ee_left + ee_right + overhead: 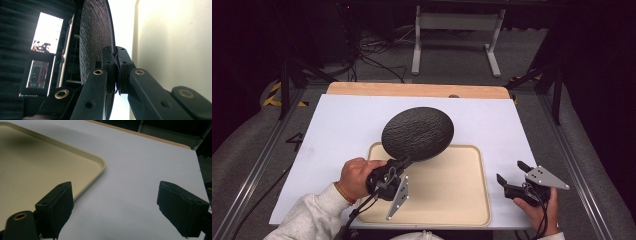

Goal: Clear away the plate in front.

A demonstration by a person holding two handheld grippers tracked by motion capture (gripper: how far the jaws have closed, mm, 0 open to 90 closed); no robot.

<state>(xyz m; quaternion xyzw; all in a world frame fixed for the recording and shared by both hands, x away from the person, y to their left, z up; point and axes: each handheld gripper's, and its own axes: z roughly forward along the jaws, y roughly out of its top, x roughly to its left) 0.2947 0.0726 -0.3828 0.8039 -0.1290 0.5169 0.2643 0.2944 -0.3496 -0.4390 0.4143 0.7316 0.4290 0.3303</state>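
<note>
A round black textured plate (pixel 418 134) is held up off the table, tilted, above the far left part of the beige tray (pixel 462 200). My left gripper (pixel 404 162) is shut on the plate's near rim. In the left gripper view the plate (pixel 96 37) stands edge-on, pinched between the two black fingers (pixel 108 62). My right gripper (pixel 511 175) hovers open over the white sheet just right of the tray. Its own view has the tray's corner (pixel 98 166) at left and nothing between the wide-apart fingertips (pixel 60 202).
A white sheet (pixel 337 125) covers the table, with a wooden edge (pixel 417 90) along the far side. Beyond the table stand a white desk frame (pixel 457 30) and cables on the floor. Lit screens (pixel 46 35) show in the left gripper view.
</note>
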